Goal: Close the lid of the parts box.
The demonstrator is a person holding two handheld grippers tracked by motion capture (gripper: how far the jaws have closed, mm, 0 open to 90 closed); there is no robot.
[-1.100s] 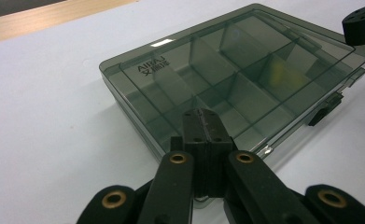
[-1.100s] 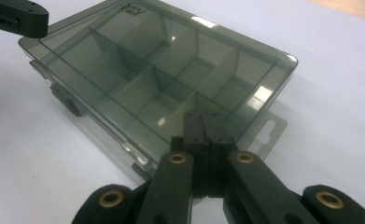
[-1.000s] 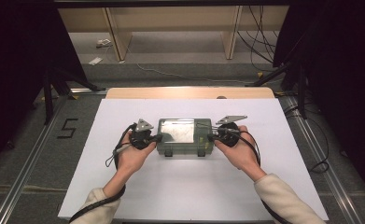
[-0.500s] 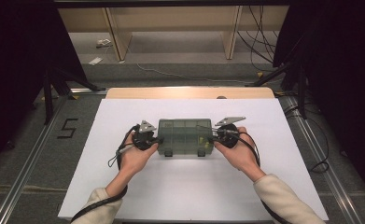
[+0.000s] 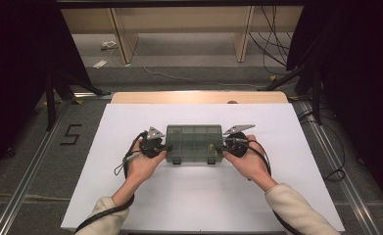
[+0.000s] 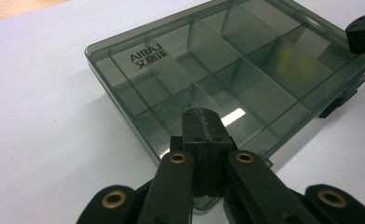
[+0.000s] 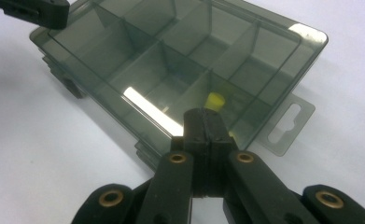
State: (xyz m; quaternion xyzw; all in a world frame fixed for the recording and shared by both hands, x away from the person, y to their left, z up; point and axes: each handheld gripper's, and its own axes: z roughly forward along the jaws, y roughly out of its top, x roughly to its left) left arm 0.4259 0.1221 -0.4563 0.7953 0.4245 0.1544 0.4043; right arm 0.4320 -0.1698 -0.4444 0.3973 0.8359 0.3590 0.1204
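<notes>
- A smoky-green, see-through compartment box [image 5: 194,143] lies flat on the white sheet [image 5: 199,196] that covers the counter [image 5: 199,97], about mid-sheet and just ahead of the person's hands.
- Its lid is down; through it the dividers show, and the lid bears the lettering "AIRAJ" [image 6: 146,52] near one corner in the left gripper view.
- A small yellow piece [image 7: 214,100] sits in one compartment at the box's end nearest the right tongs; what it is cannot be told.
- A clear hang tab [image 7: 286,122] with a slot juts from that same end and lies flat on the sheet.
- The left tongs [image 5: 165,147] are at the box's left end, jaws pressed together with nothing between them; in the left gripper view the closed tip [image 6: 202,122] rests over the lid's near edge.
- The right tongs [image 5: 219,148] are at the box's right end, likewise closed on nothing; in the right gripper view the tip [image 7: 203,122] sits over the lid by the yellow piece.
- Whether either tip actually touches the lid cannot be told.
- Two dark latches [image 5: 195,160] show on the box's side facing the person.
- A "5" [image 5: 71,134] is marked on the grey floor mat left of the sheet.
</notes>
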